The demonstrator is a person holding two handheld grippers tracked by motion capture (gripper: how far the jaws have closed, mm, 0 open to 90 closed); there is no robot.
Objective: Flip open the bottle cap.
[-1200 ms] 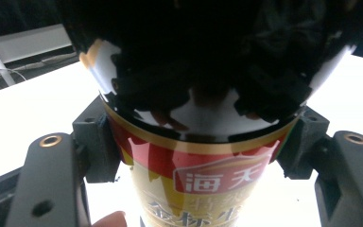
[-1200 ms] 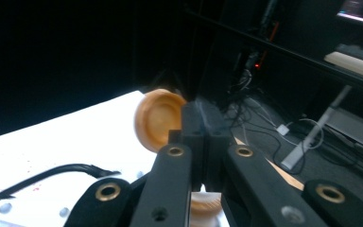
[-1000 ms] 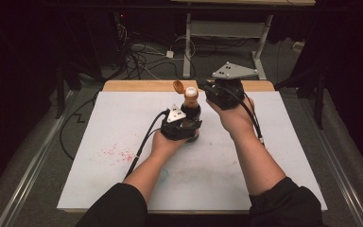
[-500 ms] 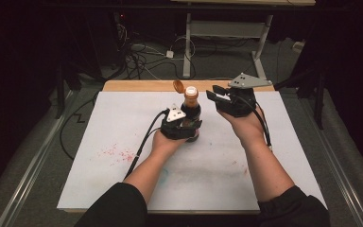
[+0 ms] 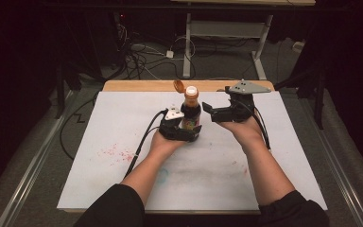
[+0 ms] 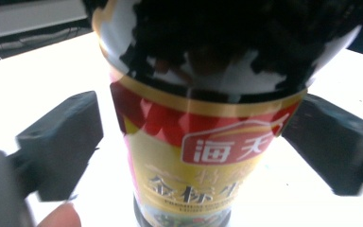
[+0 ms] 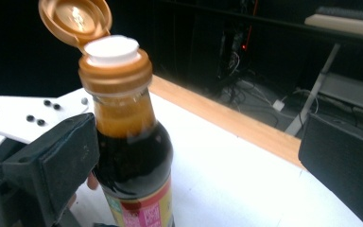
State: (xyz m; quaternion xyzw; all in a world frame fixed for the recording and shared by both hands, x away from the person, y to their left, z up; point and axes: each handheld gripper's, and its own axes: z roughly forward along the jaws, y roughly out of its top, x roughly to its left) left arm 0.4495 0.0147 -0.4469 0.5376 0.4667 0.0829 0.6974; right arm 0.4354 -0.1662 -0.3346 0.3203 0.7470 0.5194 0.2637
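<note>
Two claws flank one bottle on a white surface (image 5: 217,179) edged at the far side by a wooden strip (image 5: 142,85). Largest is the surface, bearing faint red speckles (image 5: 116,152) toward its left part. Next, the person's forearms enter from the bottom of the high view. The sauce bottle (image 5: 191,113) stands upright near the far middle of the surface, dark liquid inside, a red and yellow label (image 6: 194,161) on its body, its white spout exposed. The left claw (image 5: 186,135) sits at the bottle's base; its jaws have just been opening and stand apart from the label on both sides, released. The right claw (image 5: 212,112) is just beside the bottle, jaws just opened, released, nothing gripped. Smallest, the hinged gold cap (image 7: 75,21) is flipped back.
</note>
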